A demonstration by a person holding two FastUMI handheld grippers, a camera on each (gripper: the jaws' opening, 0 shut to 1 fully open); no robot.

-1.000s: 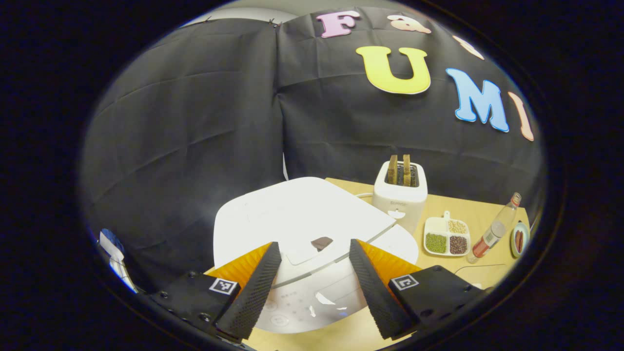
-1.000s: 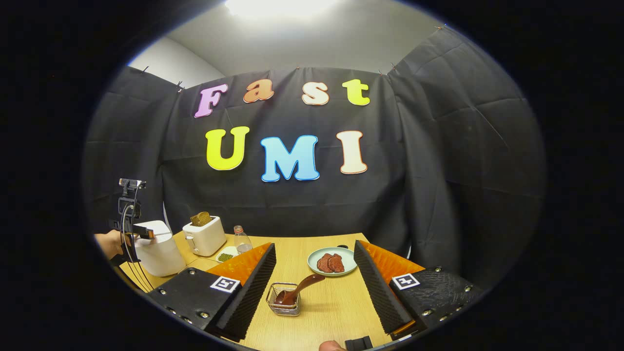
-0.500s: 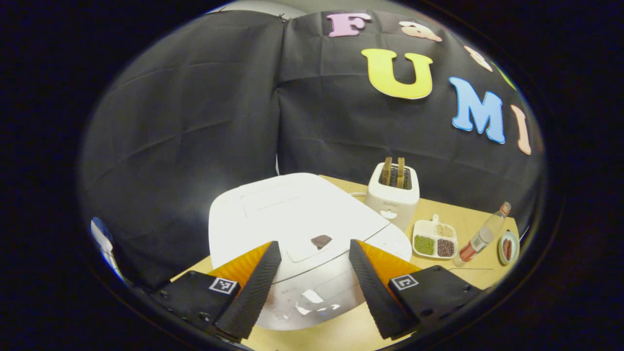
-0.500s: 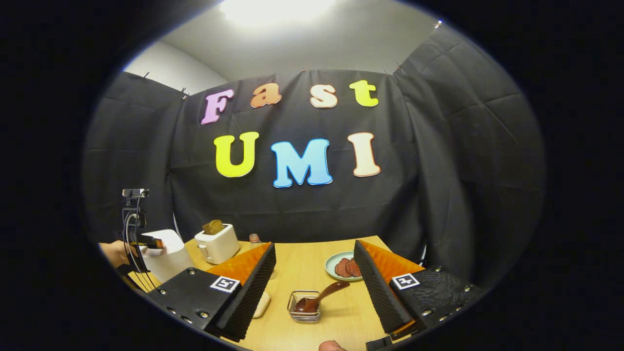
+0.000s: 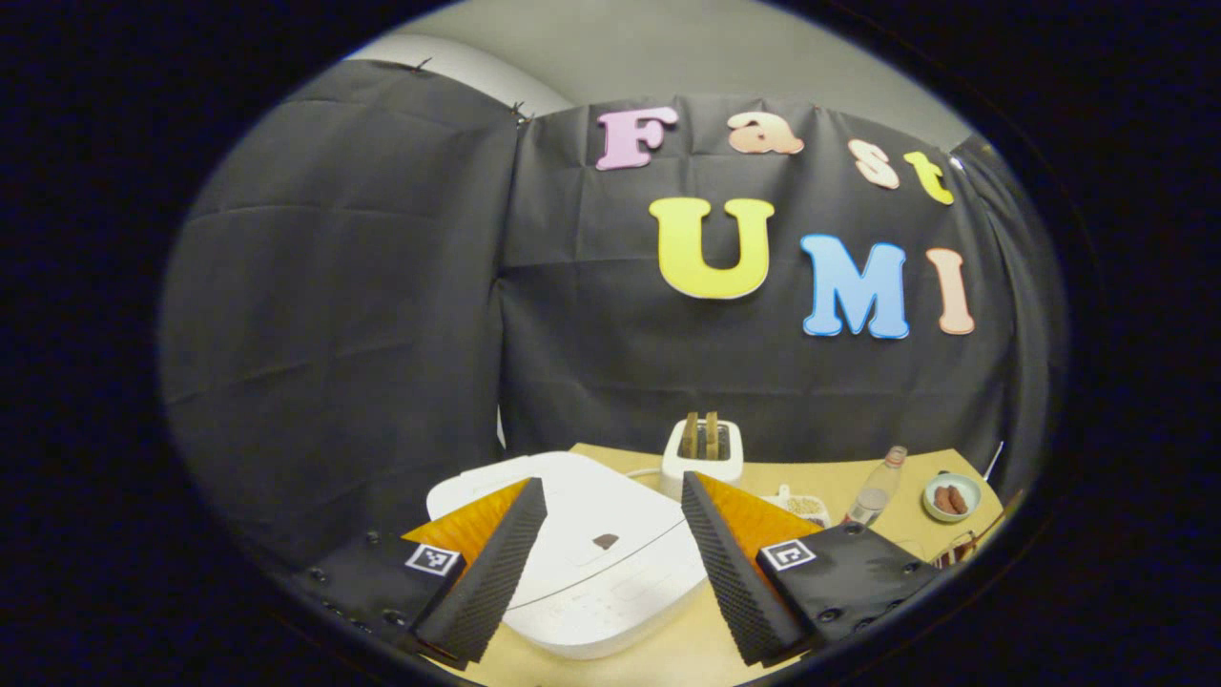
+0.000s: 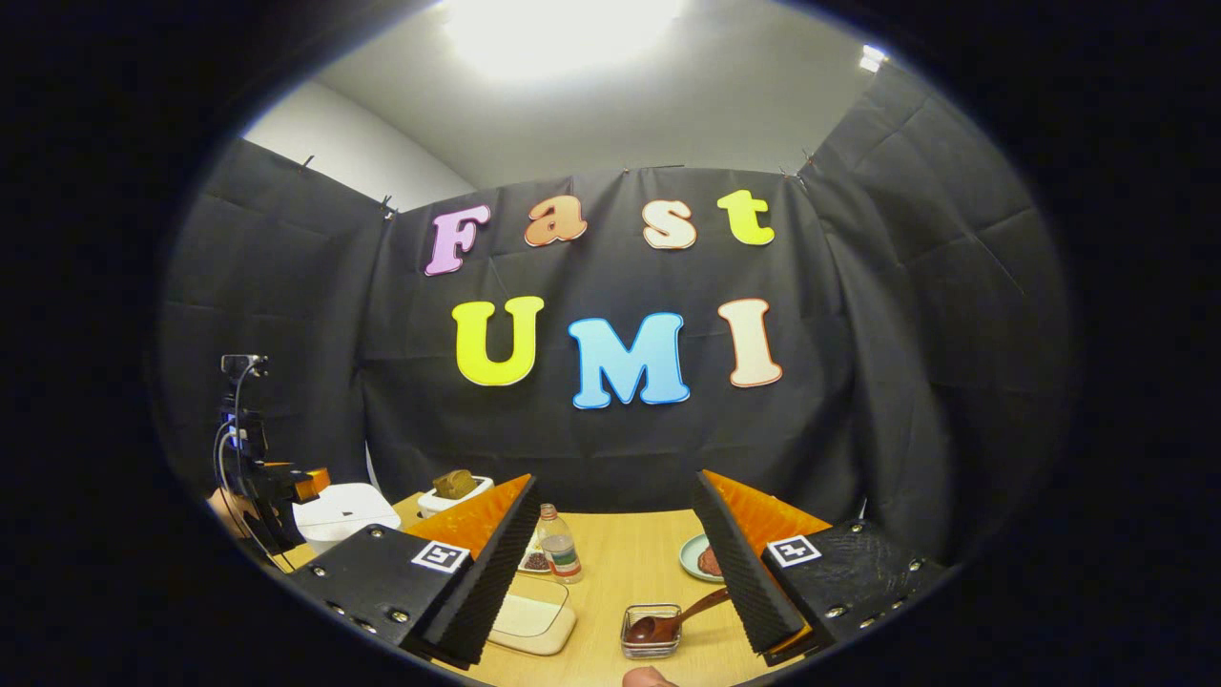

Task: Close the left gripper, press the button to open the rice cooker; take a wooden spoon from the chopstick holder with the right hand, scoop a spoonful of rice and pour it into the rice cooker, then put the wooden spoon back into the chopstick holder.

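Observation:
The white rice cooker (image 5: 591, 572) sits lid down just beyond my left gripper (image 5: 610, 572), which is open and holds nothing. A small dark button (image 5: 605, 541) shows on the lid between the fingers, and they do not touch it. In the right gripper view, my right gripper (image 6: 615, 572) is open and empty above the table. The wire chopstick holder (image 6: 651, 637) stands low between its fingers. The wooden spoon (image 6: 701, 605) leans out of it to the right. A clear box of rice (image 6: 534, 618) lies left of the holder. The rice cooker (image 6: 345, 510) appears far left.
A toaster (image 5: 704, 448) with bread stands behind the cooker. A divided dish of beans (image 5: 801, 504), a bottle (image 5: 876, 491) and a plate of sausages (image 5: 951, 496) lie to its right. In the right gripper view, a hand (image 6: 224, 506) holds the other gripper by the cooker.
Both grippers have drawn back and tilted up. The rice cooker looks smaller and lower in the left gripper view. The holder has slid right and down in the right gripper view. Both stay open.

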